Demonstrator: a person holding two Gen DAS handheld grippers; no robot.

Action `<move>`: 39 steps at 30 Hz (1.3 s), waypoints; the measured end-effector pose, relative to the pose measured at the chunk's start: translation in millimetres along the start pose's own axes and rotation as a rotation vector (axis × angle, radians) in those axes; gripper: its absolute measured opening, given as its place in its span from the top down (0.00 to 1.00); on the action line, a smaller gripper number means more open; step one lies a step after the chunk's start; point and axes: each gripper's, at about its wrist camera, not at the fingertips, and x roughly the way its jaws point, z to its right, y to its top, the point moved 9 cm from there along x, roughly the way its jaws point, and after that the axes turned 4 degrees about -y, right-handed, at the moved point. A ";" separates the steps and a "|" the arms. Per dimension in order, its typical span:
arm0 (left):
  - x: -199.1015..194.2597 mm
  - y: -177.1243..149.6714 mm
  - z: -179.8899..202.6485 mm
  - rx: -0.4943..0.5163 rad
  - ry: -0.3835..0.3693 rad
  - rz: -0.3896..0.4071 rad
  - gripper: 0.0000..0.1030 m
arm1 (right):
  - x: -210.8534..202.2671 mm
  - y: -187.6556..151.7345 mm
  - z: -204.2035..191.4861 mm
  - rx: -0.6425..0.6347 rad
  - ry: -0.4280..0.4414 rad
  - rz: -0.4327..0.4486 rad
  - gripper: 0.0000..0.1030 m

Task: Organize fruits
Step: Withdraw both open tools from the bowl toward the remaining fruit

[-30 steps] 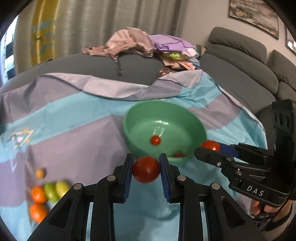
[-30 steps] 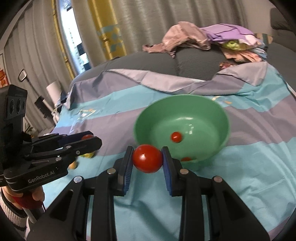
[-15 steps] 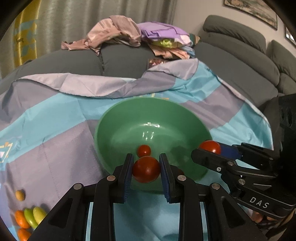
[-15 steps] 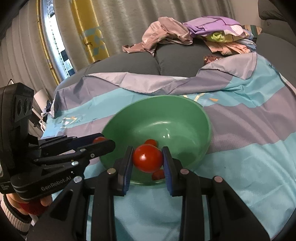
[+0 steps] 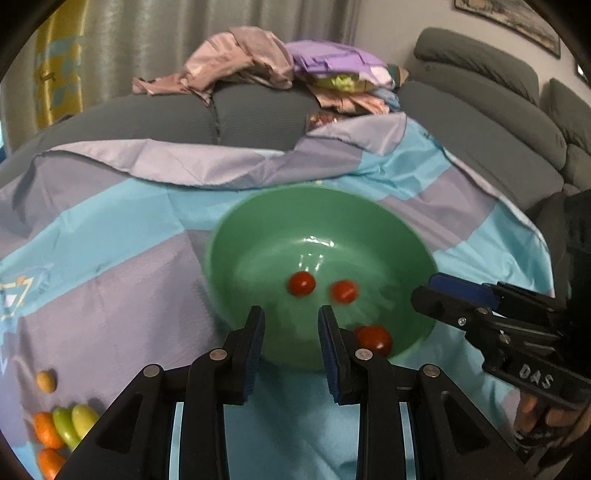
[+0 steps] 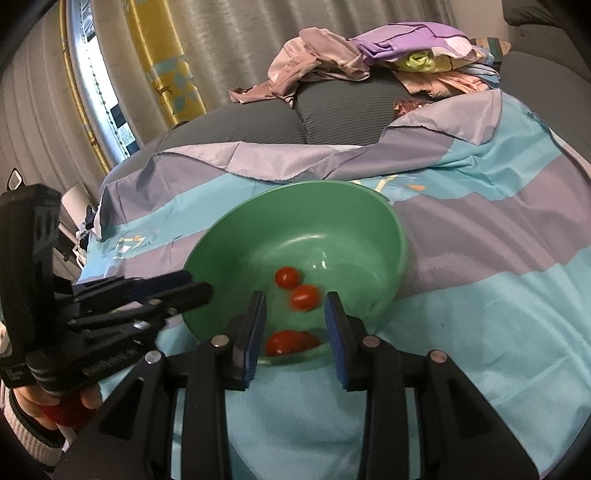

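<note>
Both the left tool (image 5: pixel 290 321) and the right tool (image 6: pixel 295 310) stand apart and empty above the green bowl (image 5: pixel 258 221); the small tomatoes (image 5: pixel 301 283) ahead look smooth, soft and light, so take one gently across its middle.

Left hand-held gripper (image 5: pixel 290 332) parted over green bowl (image 5: pixel 236 236), three tomatoes (image 5: pixel 301 283) inside

A home living room is shown: a grey sectional sofa (image 5: pixel 480 122) is seen ahead and to the right of the left gripper, with a heap of crumpled clothes (image 5: pixel 280 70) piled on its backrest. Pleated curtains (image 6: pixel 229 40) and a window (image 6: pixel 96 96) are seen beyond the right gripper, to its left, and a framed picture (image 5: pixel 506 18) is hung on the wall
</note>
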 end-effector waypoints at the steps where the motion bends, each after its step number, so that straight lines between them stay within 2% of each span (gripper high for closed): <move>1: -7.9 -1.8 -2.4 -0.008 0.002 0.011 0.69 | -2.0 -1.2 0.8 0.003 0.000 0.001 0.65; 7: -52.8 -44.2 -25.3 -0.066 0.048 0.011 0.68 | -18.1 -16.1 -1.4 0.012 0.025 -0.016 0.63; 12: -84.0 -88.4 -53.8 -0.164 0.110 -0.032 0.68 | -27.6 -33.9 -19.8 -0.017 0.058 -0.057 0.59; 18: -125.8 -130.6 -83.8 -0.272 0.179 -0.038 0.67 | -37.2 -54.6 -49.5 -0.076 0.089 -0.106 0.53; 21: -145.6 -143.9 -95.7 -0.312 0.217 -0.025 0.52 | -41.4 -59.1 -63.6 -0.109 0.110 -0.111 0.48; 24: -164.4 -154.5 -106.4 -0.349 0.243 -0.004 0.49 | -44.4 -62.8 -77.6 -0.136 0.125 -0.115 0.46; 29: -181.8 -167.1 -116.1 -0.383 0.257 0.025 0.49 | -47.3 -69.7 -102.8 -0.187 0.152 -0.135 0.46; 39: -178.9 -183.9 -123.3 -0.424 0.202 0.027 0.49 | -42.0 -90.6 -140.9 -0.280 0.174 -0.193 0.45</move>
